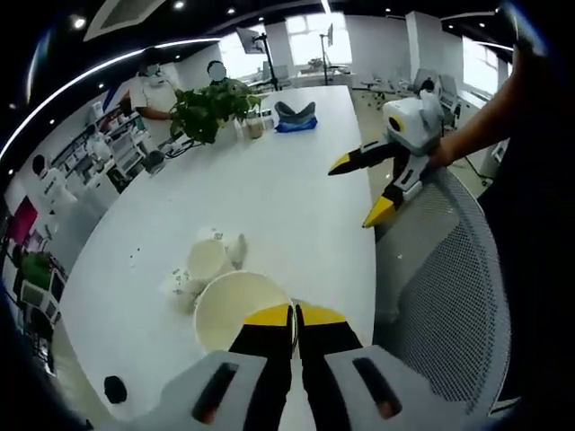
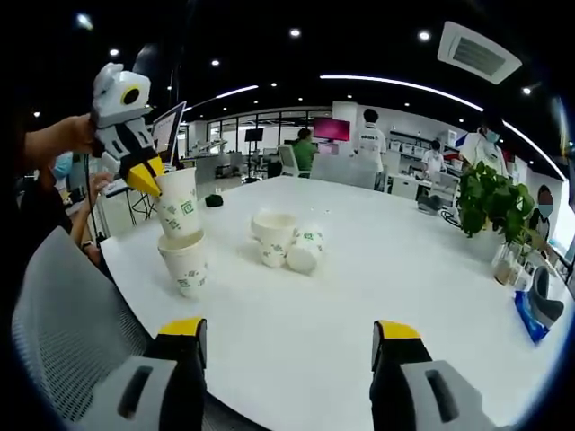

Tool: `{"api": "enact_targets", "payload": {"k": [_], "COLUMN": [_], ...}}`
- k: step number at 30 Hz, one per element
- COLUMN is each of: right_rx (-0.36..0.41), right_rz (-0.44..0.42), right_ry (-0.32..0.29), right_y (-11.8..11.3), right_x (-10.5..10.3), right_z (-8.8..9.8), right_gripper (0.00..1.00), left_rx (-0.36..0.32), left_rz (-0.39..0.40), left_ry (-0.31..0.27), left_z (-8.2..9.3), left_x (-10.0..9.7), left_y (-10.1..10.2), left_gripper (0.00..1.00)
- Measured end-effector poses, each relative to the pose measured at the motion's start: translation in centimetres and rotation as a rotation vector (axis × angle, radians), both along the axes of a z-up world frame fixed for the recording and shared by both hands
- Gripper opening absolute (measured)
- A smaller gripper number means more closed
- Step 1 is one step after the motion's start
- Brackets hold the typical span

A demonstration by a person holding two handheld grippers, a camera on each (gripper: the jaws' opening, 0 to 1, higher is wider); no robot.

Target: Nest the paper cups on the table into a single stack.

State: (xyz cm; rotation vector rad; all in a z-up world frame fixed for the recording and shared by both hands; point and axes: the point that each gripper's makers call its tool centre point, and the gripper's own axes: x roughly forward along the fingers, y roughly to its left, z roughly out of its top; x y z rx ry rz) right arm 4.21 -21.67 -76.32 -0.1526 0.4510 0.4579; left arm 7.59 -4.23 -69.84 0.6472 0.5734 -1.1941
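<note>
My left gripper (image 1: 294, 314) is shut on the rim of a white paper cup with green print (image 1: 235, 310). In the right gripper view, that left gripper (image 2: 148, 180) holds the cup (image 2: 178, 205) upright, its base set into a second cup (image 2: 187, 263) standing on the white table (image 2: 359, 296). Two or three more cups (image 2: 286, 241) sit clustered mid-table, one upright and one on its side; they appear beyond the held cup (image 1: 208, 260) in the left gripper view. My right gripper (image 2: 289, 330) is open and holds nothing. It hovers over the table's edge (image 1: 359, 189).
A grey mesh chair back (image 1: 449, 287) stands against the table's near edge. A potted plant (image 1: 211, 106), a blue item (image 1: 296, 121) and small jars sit at the far end. A small black object (image 1: 115, 388) lies near a corner. People stand in the background.
</note>
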Motion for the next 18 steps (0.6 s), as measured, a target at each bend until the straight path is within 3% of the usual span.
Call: {"api": "enact_targets", "payload": {"k": [18], "right_rx": [-0.010], "right_rz": [0.001], "right_ry": [0.006], "right_y": [0.0], "right_x": [-0.1], "right_z": [-0.1], "right_gripper": [0.74], "left_rx": [0.031], "left_rz": [-0.009], "left_ry": [0.040], "left_z": [-1.8], "left_x": [-0.4], "left_y": [-0.7], "left_gripper": [0.00]}}
